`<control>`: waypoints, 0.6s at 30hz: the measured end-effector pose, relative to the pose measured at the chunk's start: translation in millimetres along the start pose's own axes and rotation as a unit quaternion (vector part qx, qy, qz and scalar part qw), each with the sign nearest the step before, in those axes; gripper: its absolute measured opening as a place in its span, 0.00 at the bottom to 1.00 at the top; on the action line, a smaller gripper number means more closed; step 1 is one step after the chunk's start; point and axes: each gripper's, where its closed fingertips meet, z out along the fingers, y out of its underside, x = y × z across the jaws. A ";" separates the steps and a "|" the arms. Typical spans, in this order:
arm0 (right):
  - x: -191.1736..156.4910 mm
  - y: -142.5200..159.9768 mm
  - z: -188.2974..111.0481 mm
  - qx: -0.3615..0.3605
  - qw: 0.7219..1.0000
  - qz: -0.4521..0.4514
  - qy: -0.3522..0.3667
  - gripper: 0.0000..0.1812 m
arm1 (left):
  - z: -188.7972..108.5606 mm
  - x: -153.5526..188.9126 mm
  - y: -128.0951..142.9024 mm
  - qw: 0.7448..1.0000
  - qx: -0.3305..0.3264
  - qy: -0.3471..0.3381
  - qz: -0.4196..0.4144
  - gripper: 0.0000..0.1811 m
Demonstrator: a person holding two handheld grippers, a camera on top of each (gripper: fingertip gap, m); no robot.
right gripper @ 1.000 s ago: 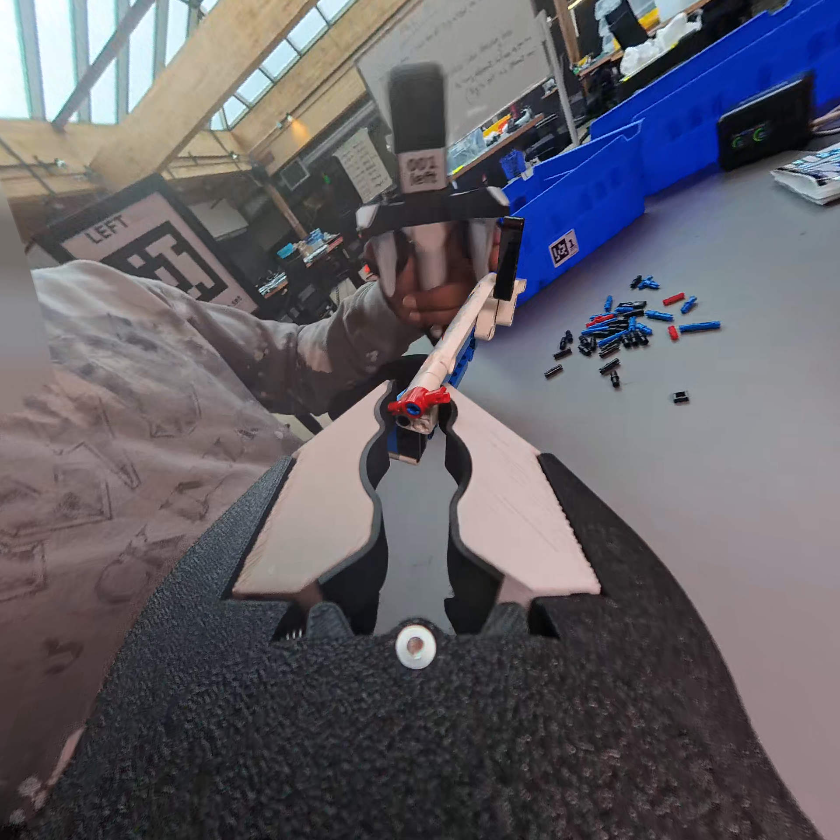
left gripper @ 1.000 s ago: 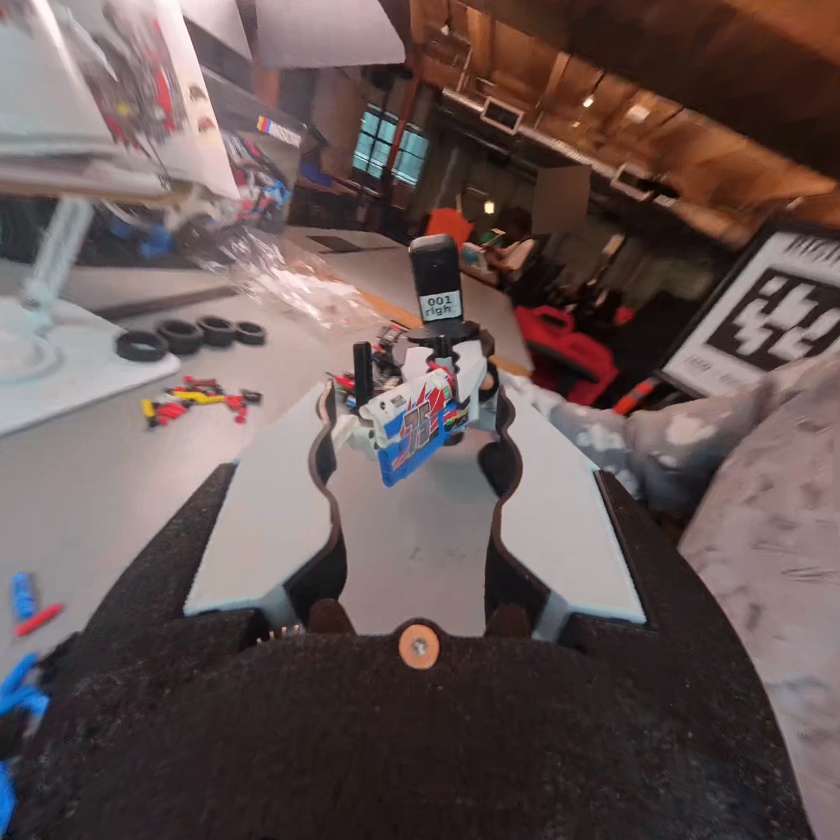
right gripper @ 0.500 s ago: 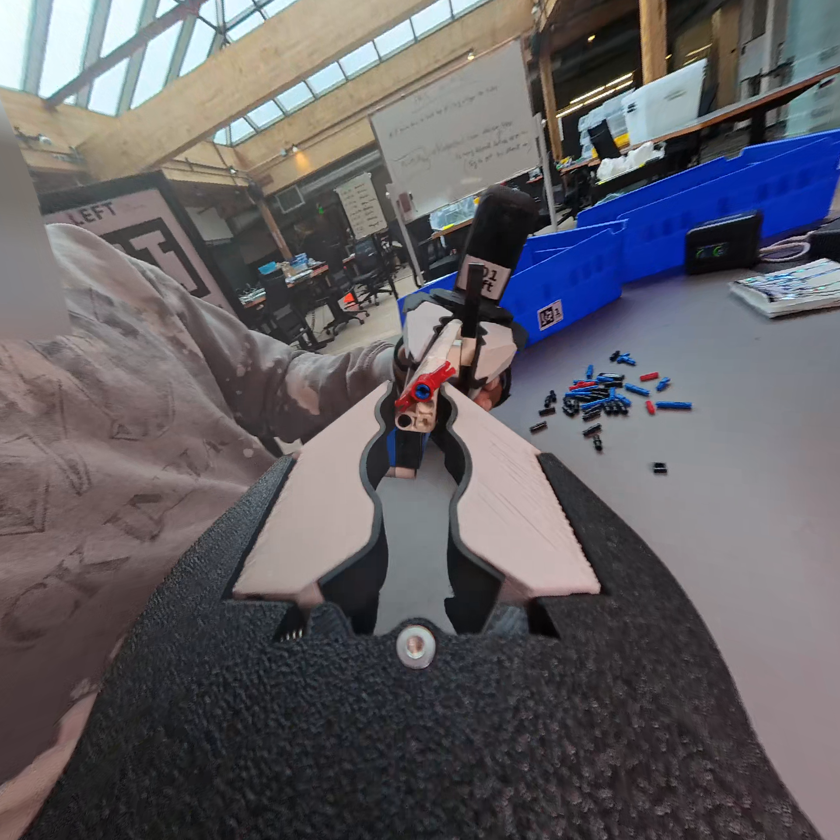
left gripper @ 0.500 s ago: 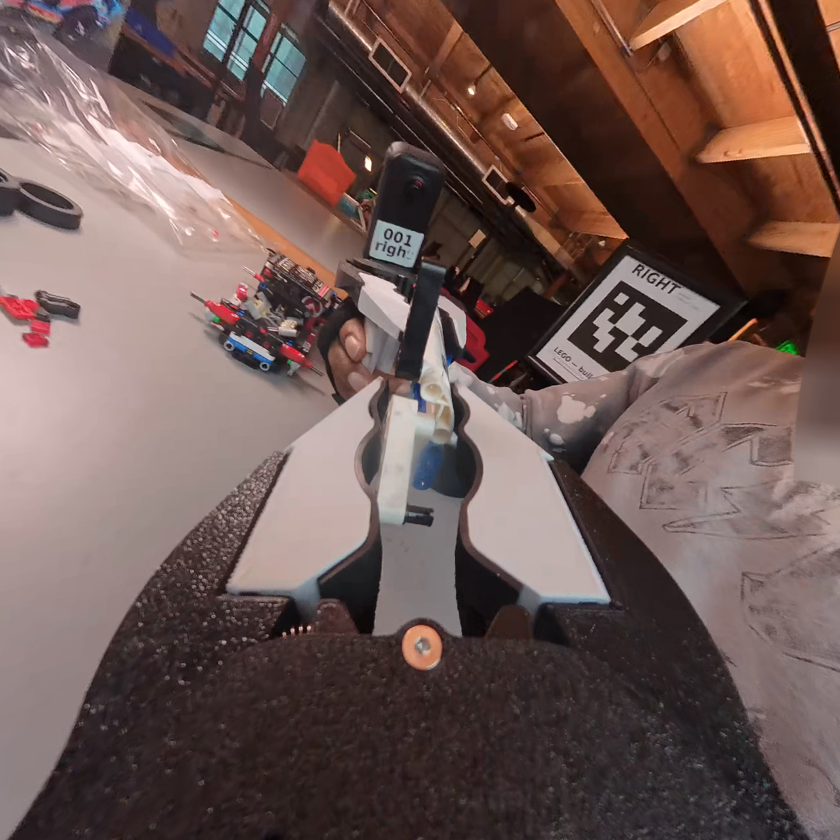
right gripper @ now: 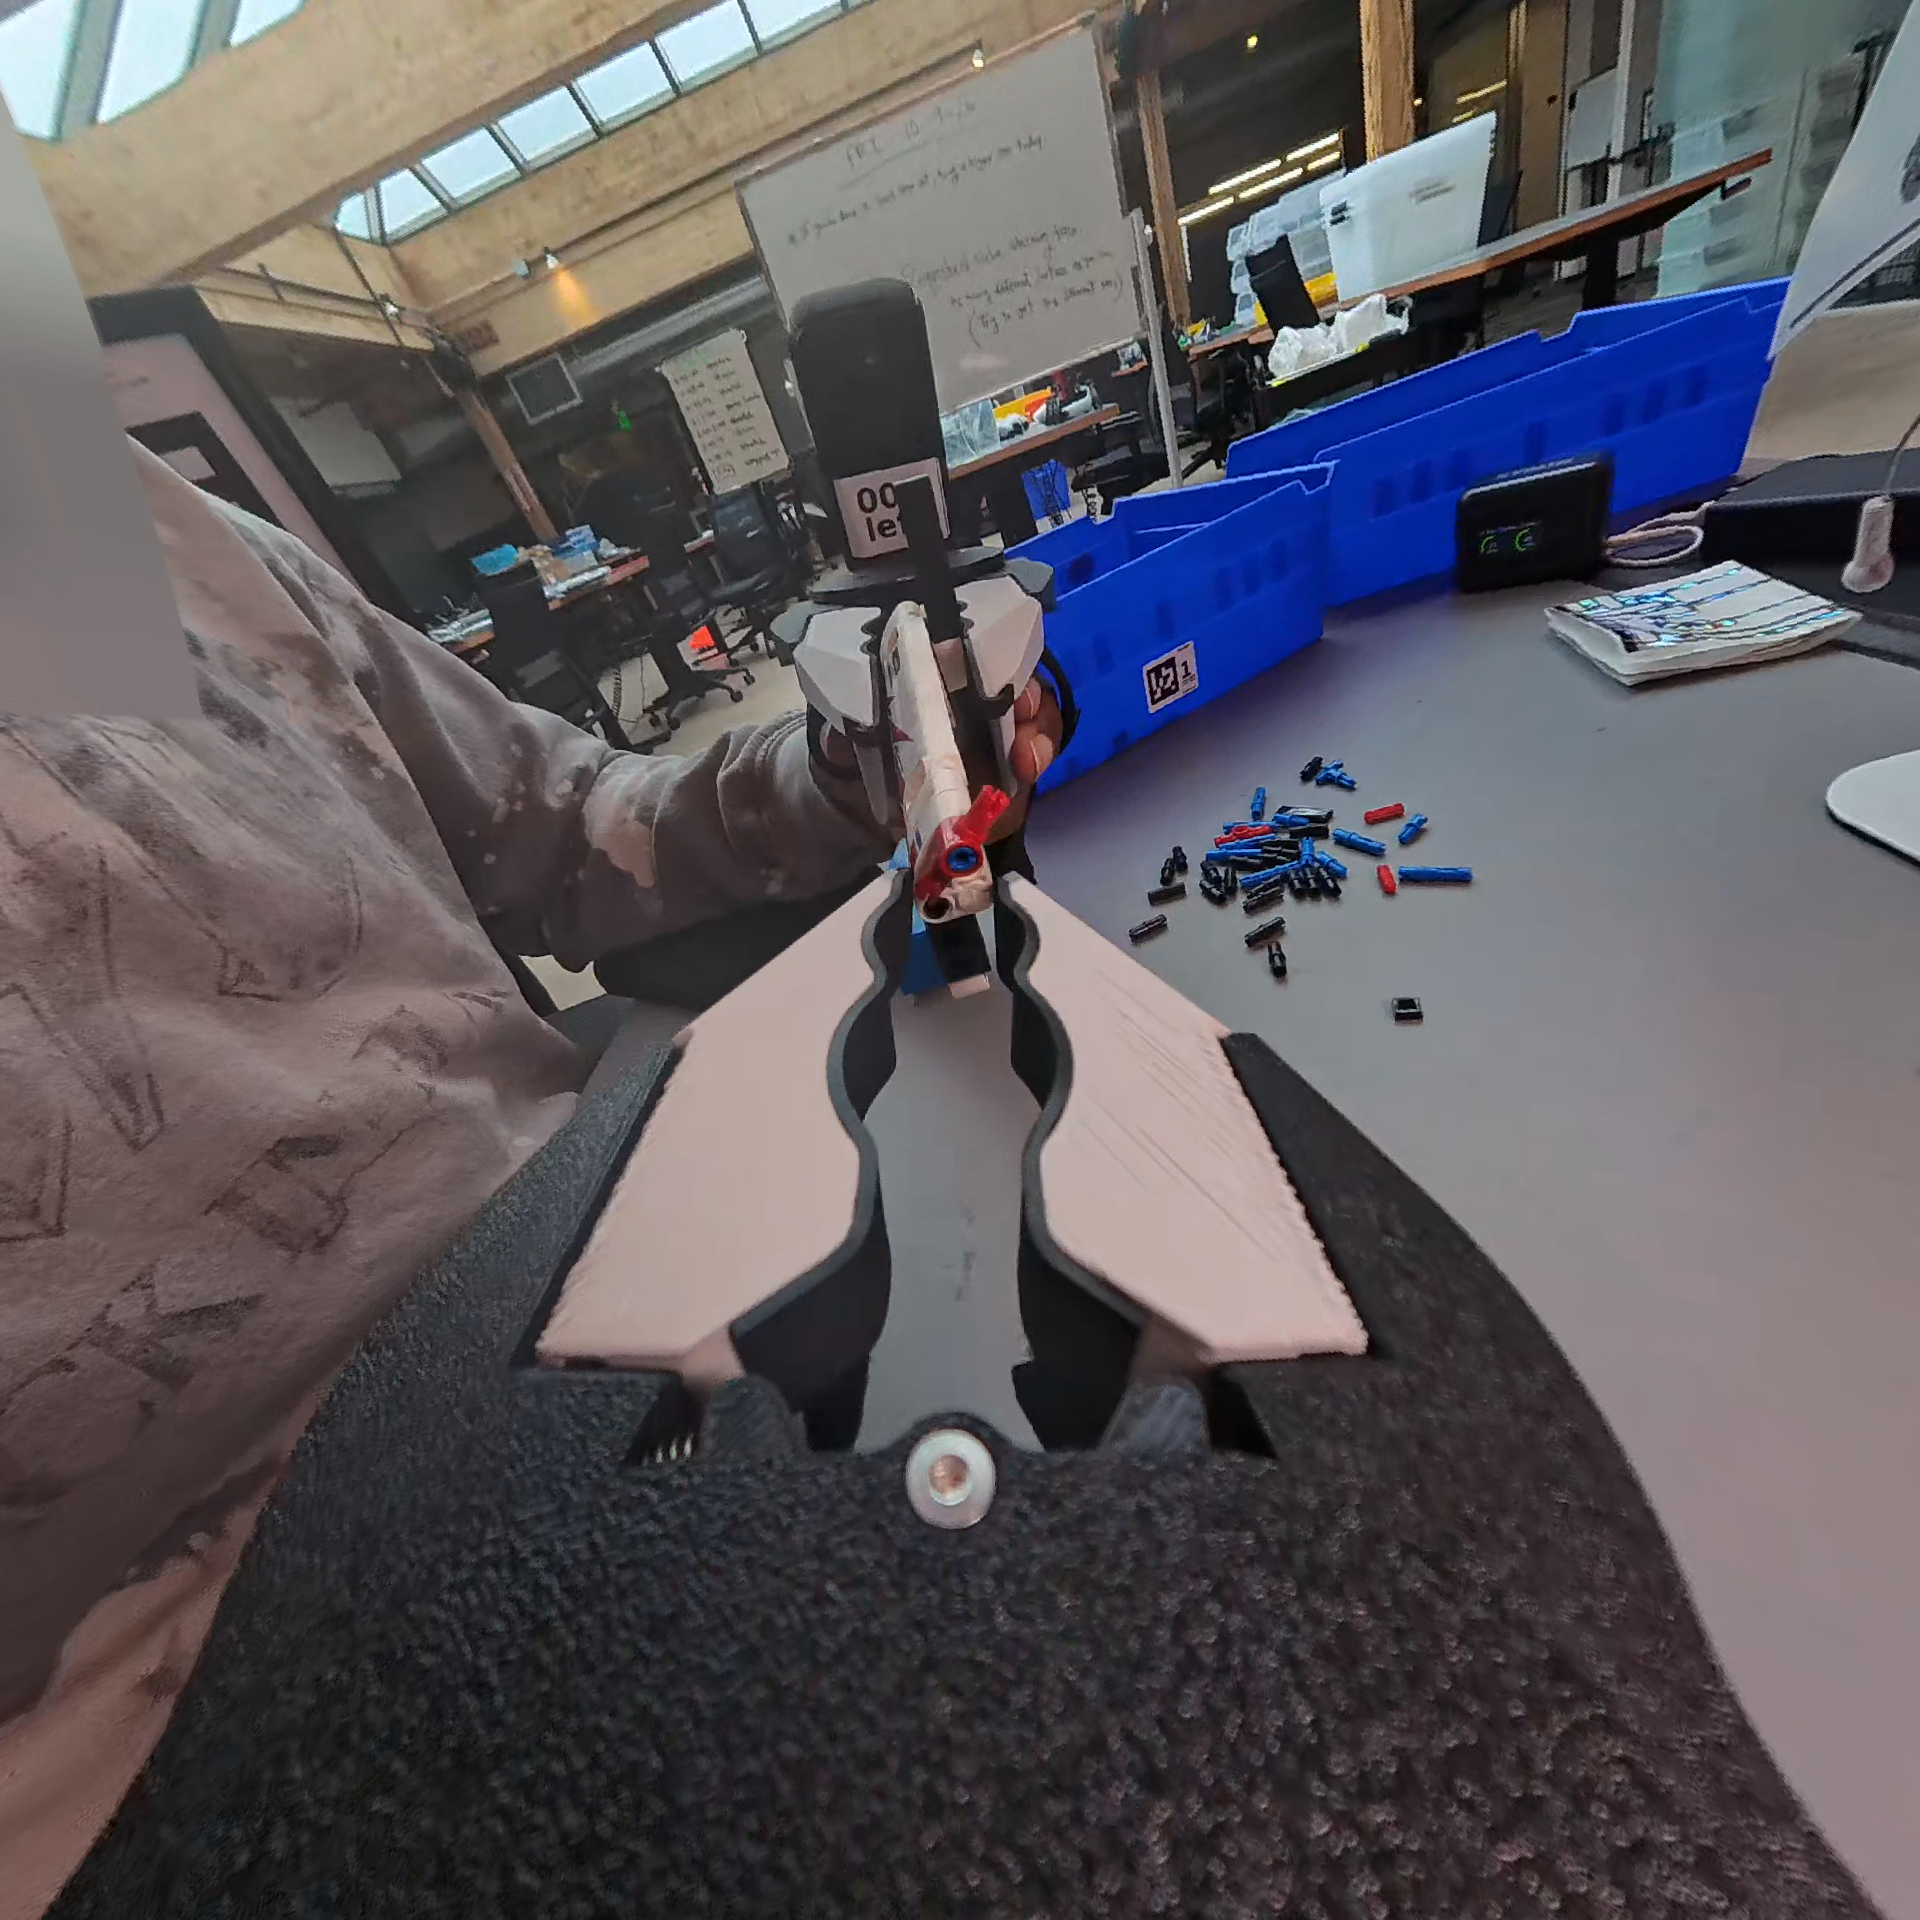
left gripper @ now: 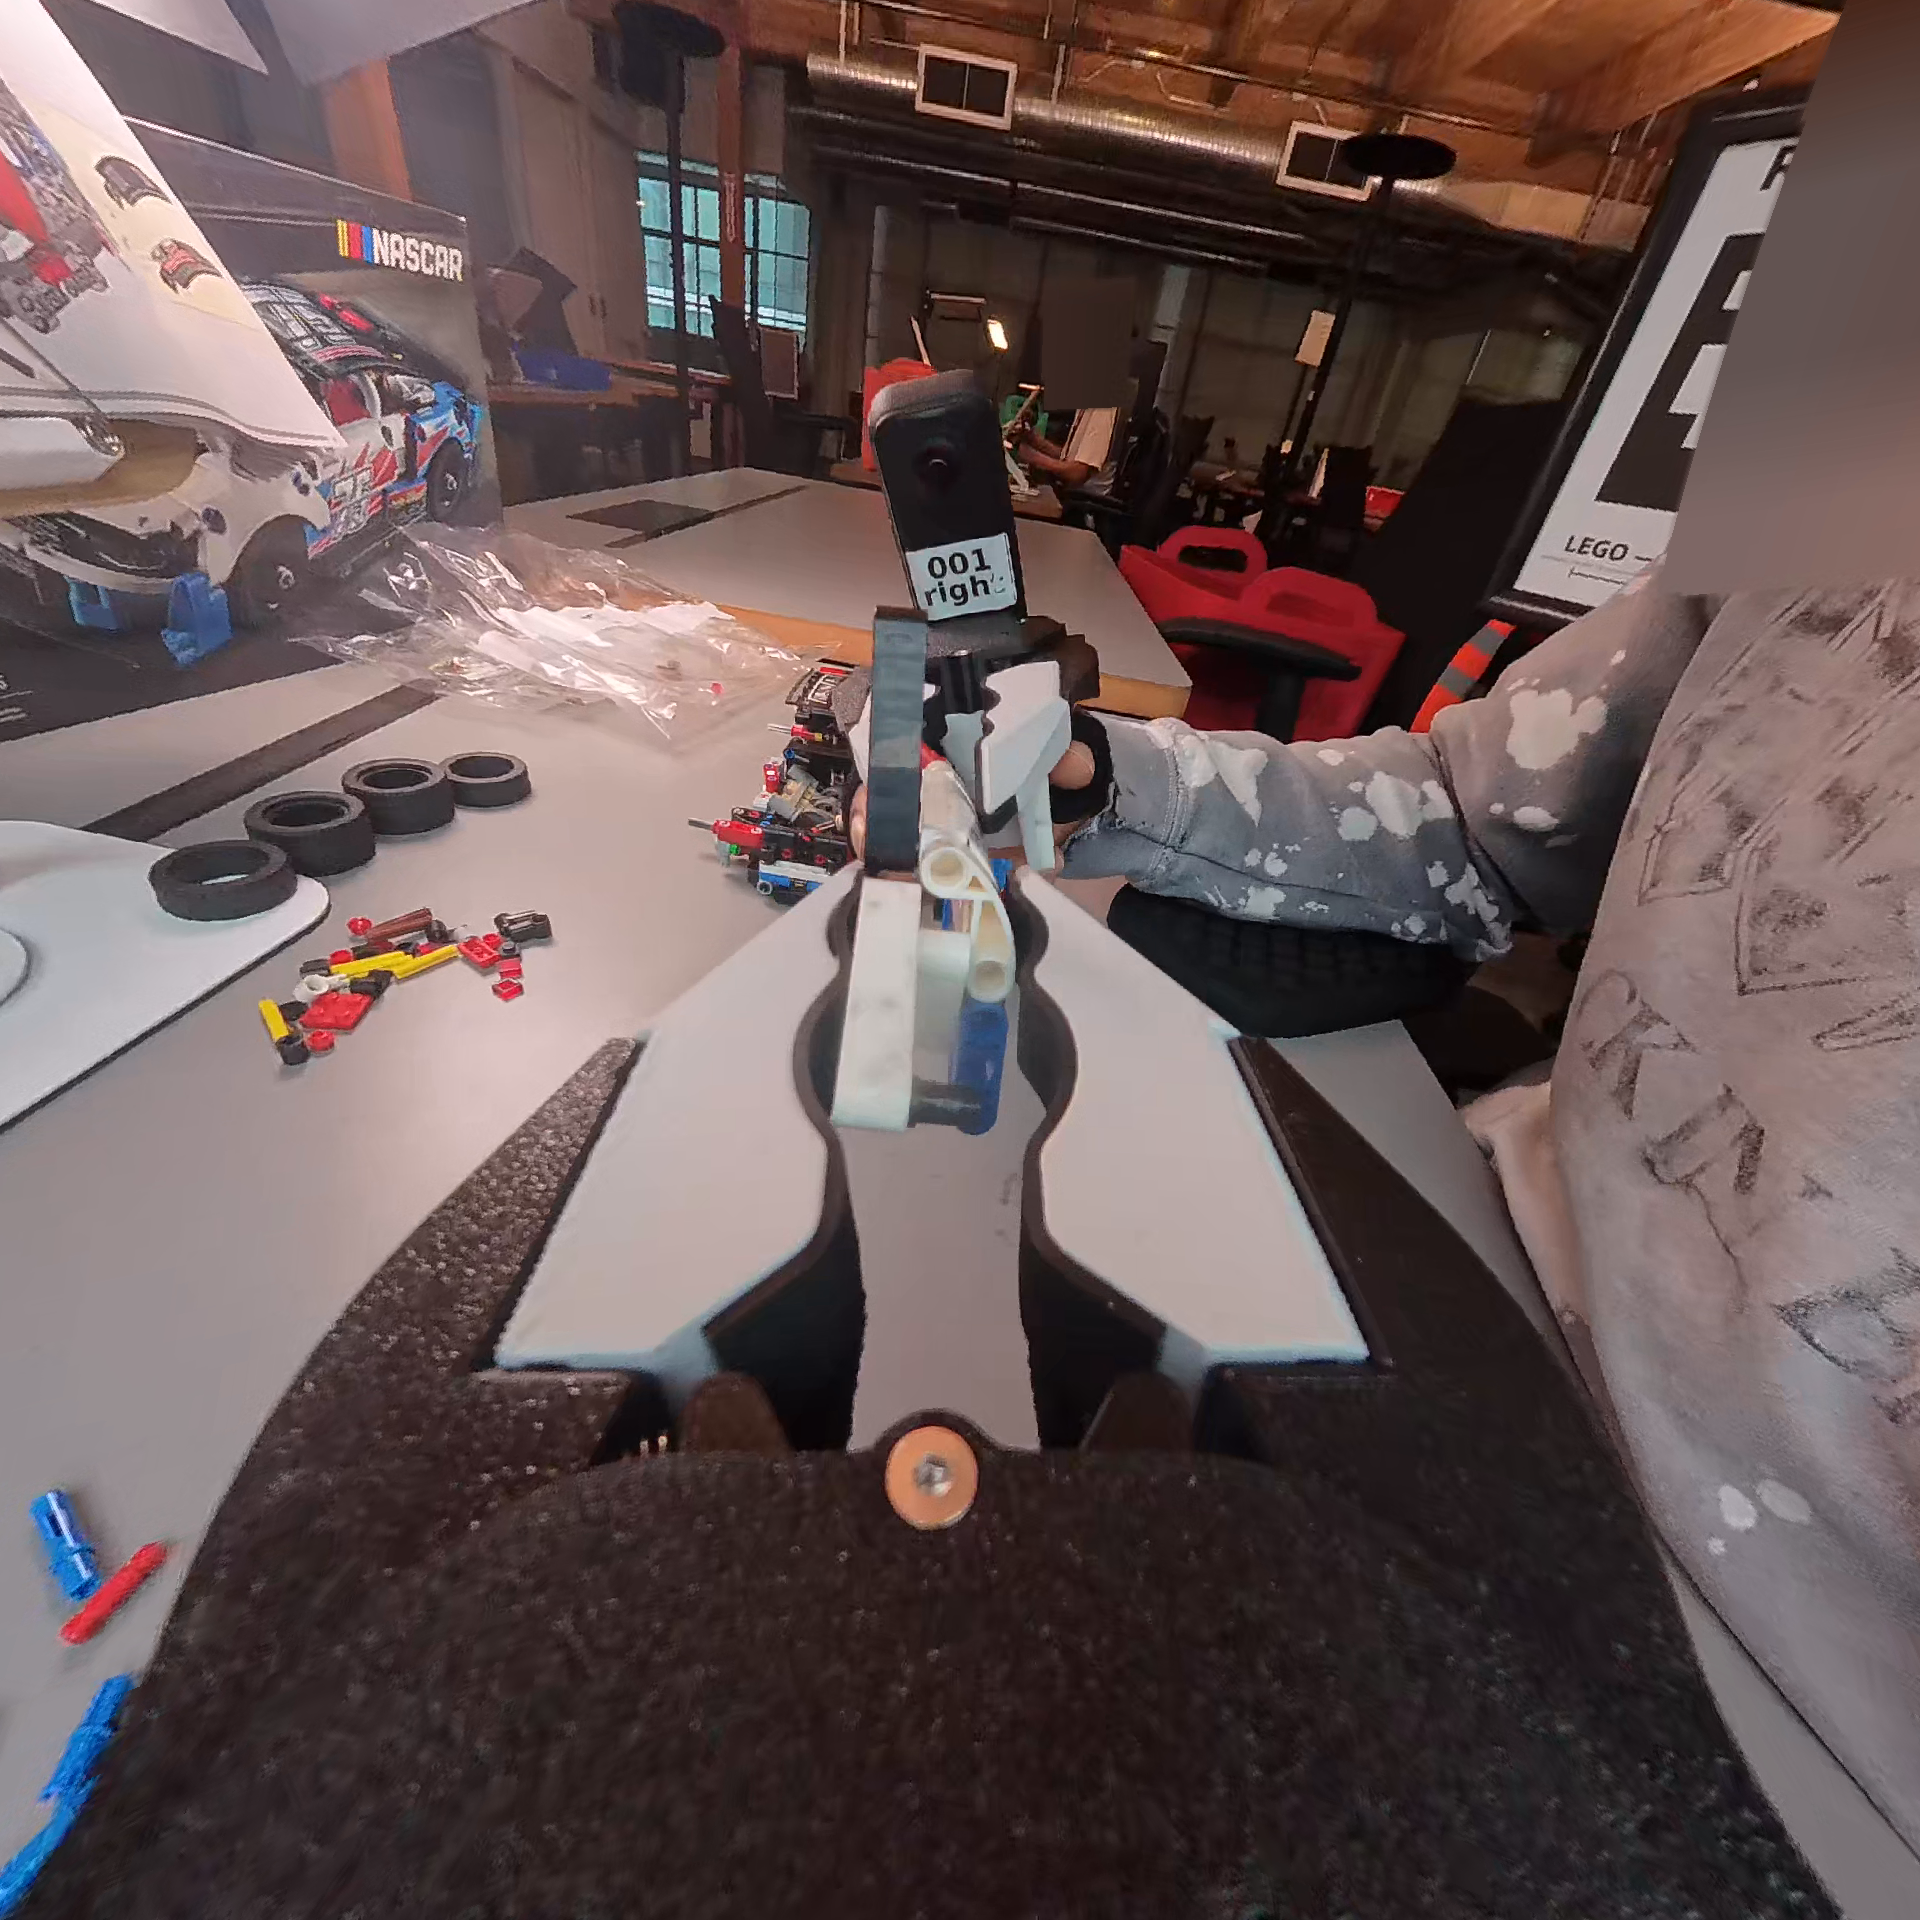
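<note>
Grey bench (left gripper: 520, 1143) carries blue bins (right gripper: 1195, 613), contents not visible. A half-built toy chassis (left gripper: 800, 821) sits near four loose tyres (left gripper: 343, 821); small red and yellow parts (left gripper: 384, 966) and blue and black pins (right gripper: 1288, 852) lie scattered, unused. Left tongs (left gripper: 930, 904) and right tongs (right gripper: 951, 894) both clench one white, blue and red panel assembly (left gripper: 925, 997), held above the bench between them.
</note>
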 end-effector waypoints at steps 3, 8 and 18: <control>0.0 -2.0 -0.6 0.007 1.000 0.004 -0.004 0.08 | -0.8 0.0 6.7 1.000 -0.017 0.011 -0.013 0.13; -0.1 9.2 0.1 -0.032 0.999 0.003 0.004 0.09 | -2.1 2.6 27.6 0.996 -0.075 0.037 -0.033 0.13; -3.9 -9.1 -4.1 0.020 1.000 0.020 -0.008 0.04 | -2.6 5.4 23.9 0.996 -0.068 0.041 -0.032 0.12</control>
